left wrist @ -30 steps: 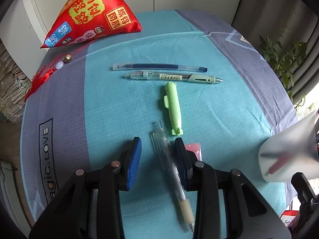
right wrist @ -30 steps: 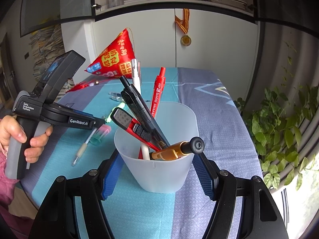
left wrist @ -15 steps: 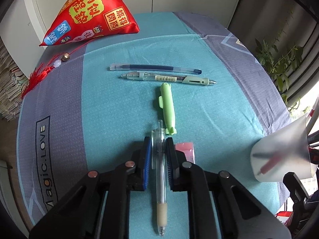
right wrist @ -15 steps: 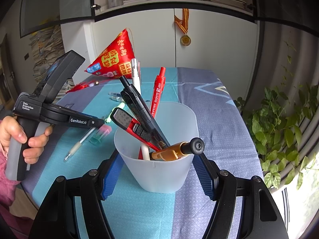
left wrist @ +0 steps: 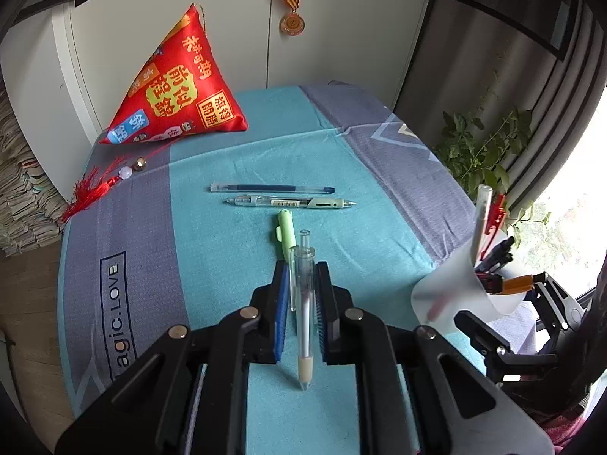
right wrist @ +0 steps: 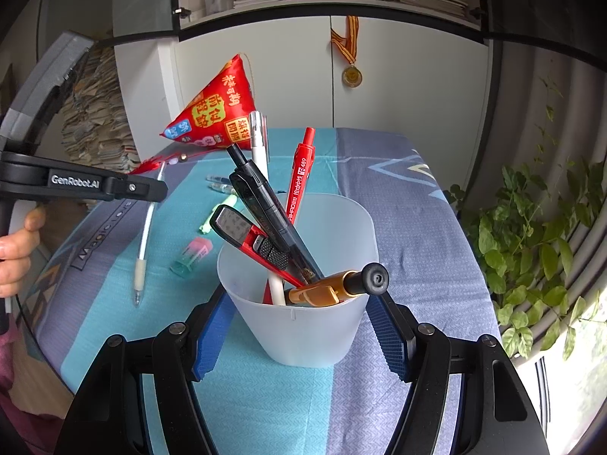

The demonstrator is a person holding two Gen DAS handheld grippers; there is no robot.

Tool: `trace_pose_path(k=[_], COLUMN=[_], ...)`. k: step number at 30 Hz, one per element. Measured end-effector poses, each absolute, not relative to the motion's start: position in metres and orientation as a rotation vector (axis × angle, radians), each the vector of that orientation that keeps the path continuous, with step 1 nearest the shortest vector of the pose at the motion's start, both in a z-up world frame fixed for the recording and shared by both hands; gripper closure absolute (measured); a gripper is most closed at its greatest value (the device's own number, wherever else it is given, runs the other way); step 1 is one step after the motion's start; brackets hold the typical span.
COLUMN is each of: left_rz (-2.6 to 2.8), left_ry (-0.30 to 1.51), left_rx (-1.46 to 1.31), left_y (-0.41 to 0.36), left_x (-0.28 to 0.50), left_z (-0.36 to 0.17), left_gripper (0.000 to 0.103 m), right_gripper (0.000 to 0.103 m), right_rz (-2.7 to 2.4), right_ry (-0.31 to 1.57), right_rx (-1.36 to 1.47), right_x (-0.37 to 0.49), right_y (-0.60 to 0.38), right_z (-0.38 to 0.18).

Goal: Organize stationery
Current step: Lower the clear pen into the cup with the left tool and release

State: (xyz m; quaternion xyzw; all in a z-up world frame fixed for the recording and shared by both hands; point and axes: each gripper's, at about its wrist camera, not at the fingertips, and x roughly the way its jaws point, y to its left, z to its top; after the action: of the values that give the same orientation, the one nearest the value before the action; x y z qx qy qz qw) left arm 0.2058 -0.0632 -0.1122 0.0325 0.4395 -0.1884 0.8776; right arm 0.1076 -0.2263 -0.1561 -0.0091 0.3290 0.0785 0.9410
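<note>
My left gripper (left wrist: 302, 271) is shut on a clear pen (left wrist: 305, 314) with a cream grip. The pen hangs off the cloth-covered table (left wrist: 212, 265), tip toward me. In the right wrist view that pen (right wrist: 146, 235) dangles tip down from the left gripper (right wrist: 151, 189), to the left of the cup. My right gripper (right wrist: 299, 322) is shut on a frosted white cup (right wrist: 341, 227) standing on the table. It holds several pens and a red utility knife (right wrist: 246, 235). A green highlighter (left wrist: 286, 233), two pens (left wrist: 273, 188) (left wrist: 292, 201) and a pink-and-teal eraser (right wrist: 191, 256) lie on the cloth.
A red pyramid cushion (left wrist: 178, 91) with a tassel (left wrist: 95, 189) sits at the table's far left corner. White cabinets with a hanging medal (left wrist: 292, 22) stand behind. A leafy plant (left wrist: 481, 151) grows beyond the right edge. A person's hand (right wrist: 15, 250) grips the left handle.
The left gripper's jaws closed on the clear pen and lifted it off the table. The right gripper and its cup stayed still.
</note>
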Motion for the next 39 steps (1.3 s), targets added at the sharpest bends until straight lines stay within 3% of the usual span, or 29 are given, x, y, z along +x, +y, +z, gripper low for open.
trace_pose_path(k=[31, 39], left_rz=[-0.69, -0.784], left_ry=[0.538, 0.575], left_rx=[0.116, 0.115], left_y=[-0.113, -0.144], left_x=[0.132, 0.138], left_z=[0.011, 0.008], left_gripper=[0.095, 0.095], right_gripper=[0.033, 0.033], right_rz=[0.159, 0.162], right_ry=[0.671, 0.672], right_rx=[-0.023, -0.024], right_x=[0.104, 0.101], right_y=[-0.227, -0.227], right_z=[-0.156, -0.157])
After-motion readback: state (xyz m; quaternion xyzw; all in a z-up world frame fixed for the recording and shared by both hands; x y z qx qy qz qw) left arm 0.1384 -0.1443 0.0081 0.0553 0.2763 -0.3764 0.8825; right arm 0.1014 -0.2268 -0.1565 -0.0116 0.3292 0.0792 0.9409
